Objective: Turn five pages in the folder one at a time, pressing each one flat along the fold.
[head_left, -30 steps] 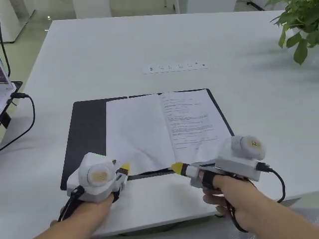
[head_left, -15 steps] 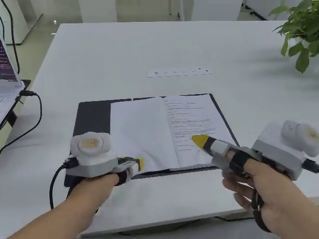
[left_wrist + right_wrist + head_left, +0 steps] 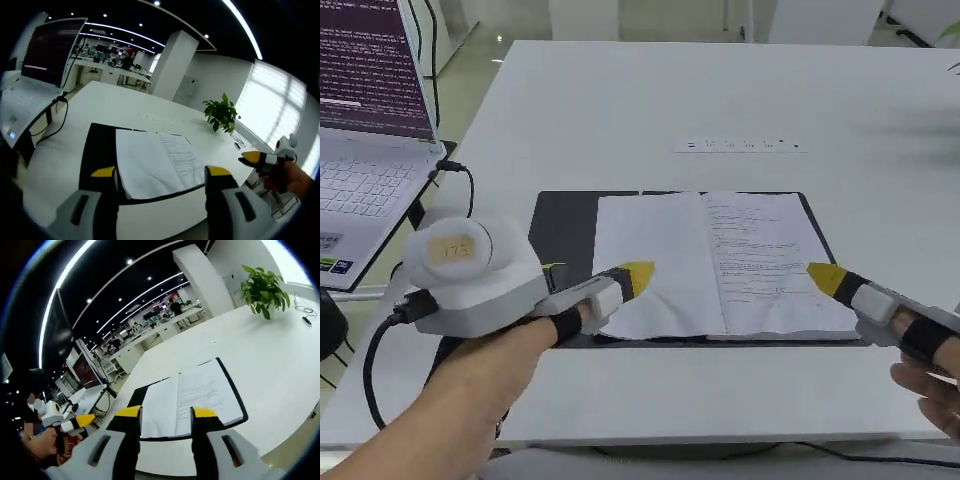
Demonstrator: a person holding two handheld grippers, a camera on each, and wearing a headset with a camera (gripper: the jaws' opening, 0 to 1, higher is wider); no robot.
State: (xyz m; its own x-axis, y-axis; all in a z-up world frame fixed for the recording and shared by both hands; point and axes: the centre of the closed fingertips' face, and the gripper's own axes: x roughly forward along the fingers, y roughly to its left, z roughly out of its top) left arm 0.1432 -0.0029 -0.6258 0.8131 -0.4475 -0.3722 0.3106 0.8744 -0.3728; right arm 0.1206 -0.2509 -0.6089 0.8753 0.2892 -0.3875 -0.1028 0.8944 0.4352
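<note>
Near the front edge of the desk the folder lies open and flat, with a blank leaf left of its fold and a printed page right of it. The left claw hovers released above the folder's near-left corner; the right claw hovers released off its near-right corner. Neither touches paper. Judgement: no turn is under way; the count of pages done cannot be read; the blank leaf's near edge looks rumpled, so pressing remains.

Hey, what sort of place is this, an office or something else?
Most likely an open-plan office: a large white table with a paper folder, an open laptop beside it, a potted plant, and rows of desks under ceiling strip lights in the background.
</note>
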